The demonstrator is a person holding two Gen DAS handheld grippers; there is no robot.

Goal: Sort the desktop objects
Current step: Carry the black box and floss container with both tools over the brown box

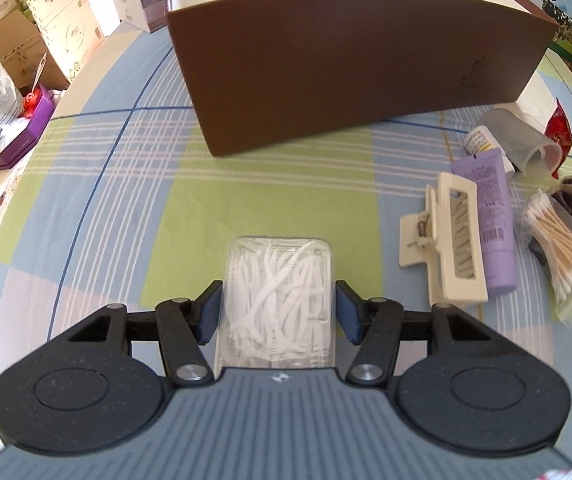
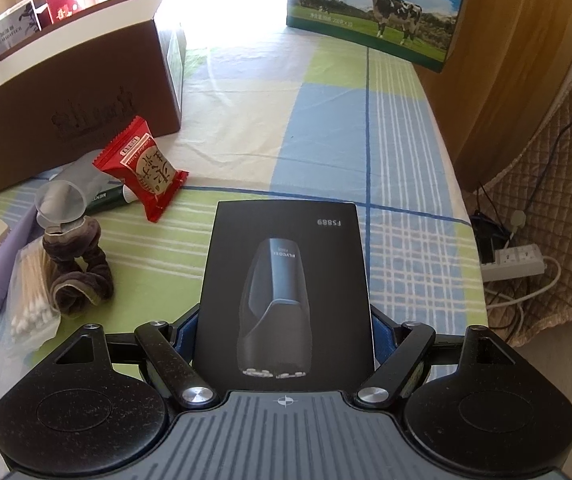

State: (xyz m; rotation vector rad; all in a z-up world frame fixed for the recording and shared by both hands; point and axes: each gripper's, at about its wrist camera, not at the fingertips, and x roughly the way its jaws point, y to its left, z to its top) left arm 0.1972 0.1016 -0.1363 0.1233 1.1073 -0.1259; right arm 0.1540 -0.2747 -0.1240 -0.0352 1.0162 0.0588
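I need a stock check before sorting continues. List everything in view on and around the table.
floss pick case: 1, clear with white picks, between the left gripper's pads
shaver box: 1, black, between the right gripper's pads
brown box: 1, open, far middle of the table
hair claw clip: 1, cream, right of the case
purple tube: 1, beside the clip
cotton swab bag: 1, clear, right of the tube
scrunchie: 1, brown, by the swabs
red snack packet: 1, near the brown box
clear cup: 1, lying on its side
milk carton: 1, far edge
power strip: 1, white, on the floor
left gripper: 1, black
right gripper: 1, black
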